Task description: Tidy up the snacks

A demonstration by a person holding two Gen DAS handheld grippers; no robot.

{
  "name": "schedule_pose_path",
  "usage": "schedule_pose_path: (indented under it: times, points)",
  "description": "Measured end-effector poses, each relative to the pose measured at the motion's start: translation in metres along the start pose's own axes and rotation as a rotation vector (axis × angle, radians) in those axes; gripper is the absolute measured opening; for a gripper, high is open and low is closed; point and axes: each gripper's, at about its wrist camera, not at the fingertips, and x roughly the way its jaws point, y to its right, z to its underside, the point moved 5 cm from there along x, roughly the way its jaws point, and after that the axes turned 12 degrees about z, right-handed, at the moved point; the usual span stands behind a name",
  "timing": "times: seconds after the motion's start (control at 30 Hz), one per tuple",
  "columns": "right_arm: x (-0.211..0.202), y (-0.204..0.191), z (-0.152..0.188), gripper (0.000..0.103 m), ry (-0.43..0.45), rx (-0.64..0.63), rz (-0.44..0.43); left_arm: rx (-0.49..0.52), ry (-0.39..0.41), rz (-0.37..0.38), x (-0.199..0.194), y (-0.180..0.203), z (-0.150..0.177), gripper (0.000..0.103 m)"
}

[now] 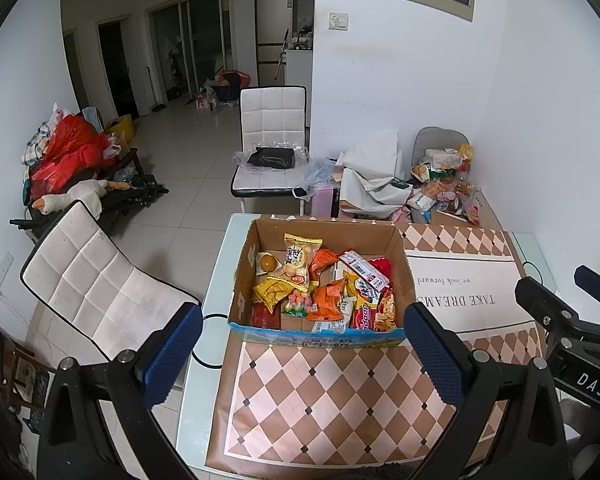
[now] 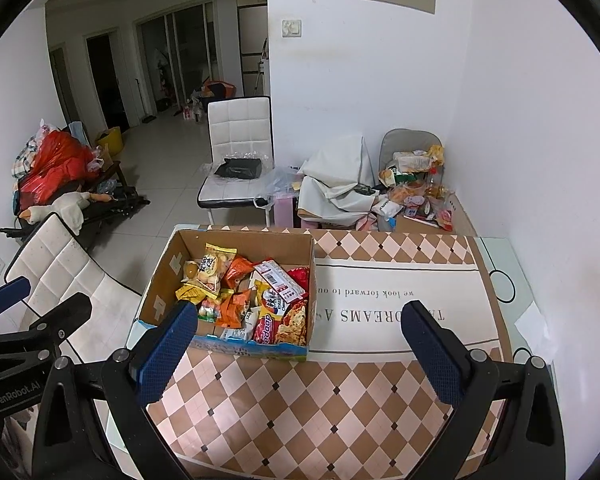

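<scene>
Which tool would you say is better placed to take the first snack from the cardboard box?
Left, probably. The left tool is open and centred on the cardboard box; the right tool faces bare mat beside it.

White walls (image 1: 420, 80), tiled floor (image 1: 188, 152), padded chairs (image 1: 272, 120), maybe sliding doors (image 1: 196, 48) in bg
</scene>
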Motion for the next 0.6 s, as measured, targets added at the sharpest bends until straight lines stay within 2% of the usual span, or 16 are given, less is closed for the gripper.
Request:
schedule_pose_path:
  times: [0.6]
  points:
    - [-0.0096, 0.0078, -0.0014, 0.103, 0.010, 0.000, 0.003, -0.011, 0.001, -0.004, -0.0014, 0.0039, 0.0057, 0.103]
